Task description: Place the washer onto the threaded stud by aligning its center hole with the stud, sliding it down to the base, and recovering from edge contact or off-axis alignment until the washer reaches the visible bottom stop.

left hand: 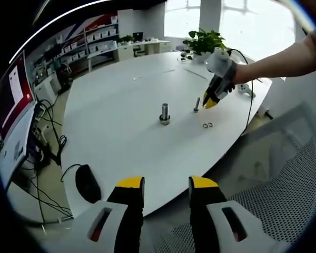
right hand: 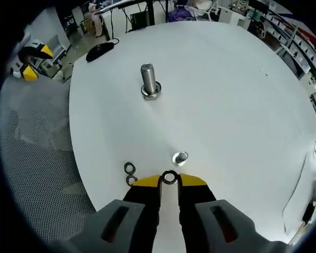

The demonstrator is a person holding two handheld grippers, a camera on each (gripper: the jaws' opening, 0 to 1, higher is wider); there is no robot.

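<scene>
Pinched between the yellow tips of the right tool (right hand: pixel 169 180) is a washer (right hand: pixel 169 177), held just above the white desk (right hand: pixel 226 95). The left tool (left hand: pixel 166 185) waits spread and empty off the desk's edge. Alignment comes next, I'd say: the small threaded stud (right hand: pixel 181 157) stands just ahead, a bigger bolt (right hand: pixel 149 80) farther off, two spare washers (right hand: pixel 130 173) beside.

White table (right hand: pixel 242 95): large threaded stud (right hand: pixel 149 80) upright mid-surface, smaller bolt (right hand: pixel 180 157) standing nearer edge, two loose washers (right hand: pixel 129 173) beside it, black mouse (left hand: pixel 87 183) at far edge
</scene>
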